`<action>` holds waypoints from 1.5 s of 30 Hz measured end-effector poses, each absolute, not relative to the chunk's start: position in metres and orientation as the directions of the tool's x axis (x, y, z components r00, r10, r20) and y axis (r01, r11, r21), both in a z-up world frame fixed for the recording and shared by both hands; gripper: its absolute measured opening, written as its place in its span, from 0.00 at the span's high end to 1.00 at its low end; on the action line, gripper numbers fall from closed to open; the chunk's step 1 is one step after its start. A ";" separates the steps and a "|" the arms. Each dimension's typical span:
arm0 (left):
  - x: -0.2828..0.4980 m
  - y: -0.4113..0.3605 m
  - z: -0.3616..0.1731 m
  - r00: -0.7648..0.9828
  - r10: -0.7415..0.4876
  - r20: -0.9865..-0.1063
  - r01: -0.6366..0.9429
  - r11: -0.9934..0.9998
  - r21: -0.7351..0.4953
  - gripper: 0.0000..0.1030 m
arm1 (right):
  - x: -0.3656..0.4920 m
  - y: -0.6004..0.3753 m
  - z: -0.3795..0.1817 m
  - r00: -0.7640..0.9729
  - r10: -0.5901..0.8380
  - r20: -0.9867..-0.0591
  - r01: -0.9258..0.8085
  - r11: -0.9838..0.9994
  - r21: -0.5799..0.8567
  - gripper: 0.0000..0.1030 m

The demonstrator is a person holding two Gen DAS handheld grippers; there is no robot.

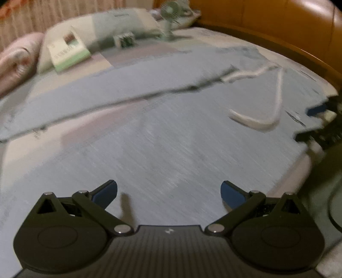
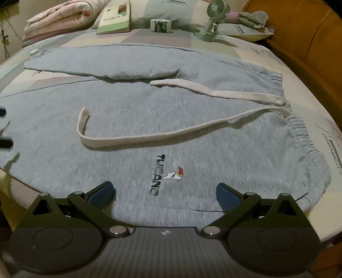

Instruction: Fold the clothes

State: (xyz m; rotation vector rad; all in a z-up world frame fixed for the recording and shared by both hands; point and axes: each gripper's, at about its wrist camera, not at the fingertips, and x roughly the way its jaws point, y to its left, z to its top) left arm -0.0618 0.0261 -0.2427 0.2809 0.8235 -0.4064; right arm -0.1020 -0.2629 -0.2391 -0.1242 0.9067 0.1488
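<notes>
**A:** What writing can you read?

**B:** On the grey sweatpants [image 2: 171,119], "TUCANO" [image 2: 157,174] runs in dark letters just ahead of the right gripper [image 2: 165,193], with a small bird logo [image 2: 174,174] in white and red beside it. The bedsheet [image 2: 320,119] carries "DREAMCITY" [image 2: 332,151] along the right edge. The book [image 2: 115,19] at the far end has print on its cover, too small to read.

**A:** Where do the pants lie?

**B:** Flat on the bed, waistband [image 2: 297,128] to the right, legs running left. The white drawstring [image 2: 171,132] lies loose across the front in two long strands.

**A:** And the tools?

**B:** Both spread wide, holding nothing. The right gripper hangs over the near hem by the logo. The left gripper [image 1: 168,191] hangs over the grey cloth further left; its view is motion-blurred.

**A:** Edges and room?

**B:** The near side of the pants lies close to the mattress edge. A wooden bed frame [image 2: 310,49] curves along the right. At the far end stand a small green fan [image 2: 211,19], a small box [image 2: 160,25], the book, pillows [image 2: 171,8] and a rolled pink quilt [image 2: 59,19], all well apart from the pants. Bare sheet shows between the waistband and the frame.
</notes>
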 end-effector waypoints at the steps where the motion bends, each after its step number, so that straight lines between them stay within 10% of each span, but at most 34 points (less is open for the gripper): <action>1: -0.057 0.030 -0.242 0.613 -0.227 -0.757 0.434 0.897 0.083 0.01 | -0.102 -0.262 -0.239 0.608 0.074 -0.791 -0.178 0.983 -0.045 0.00; 16: -0.016 0.175 -0.219 0.631 -0.125 -0.765 0.160 0.987 -0.029 0.01 | -0.103 -0.261 -0.239 0.609 0.058 -0.791 -0.157 0.986 -0.049 0.00; 26: 0.024 0.298 -0.247 0.570 -0.239 -0.786 -0.072 0.938 -0.338 0.01 | -0.101 -0.261 -0.239 0.604 0.052 -0.795 -0.148 0.988 -0.048 0.00; 35: 0.024 0.292 -0.230 0.596 -0.039 -0.802 -0.117 0.984 -0.135 0.01 | -0.100 -0.260 -0.238 0.596 0.045 -0.801 -0.142 0.989 -0.050 0.00; 41: -0.002 0.258 -0.217 0.588 -0.248 -0.770 0.097 0.967 -0.237 0.01 | -0.099 -0.259 -0.239 0.599 0.042 -0.800 -0.137 0.989 -0.050 0.00; 45: 0.002 0.274 -0.241 0.544 -0.162 -0.824 0.000 0.981 -0.193 0.01 | -0.099 -0.260 -0.239 0.600 0.045 -0.799 -0.139 0.989 -0.049 0.00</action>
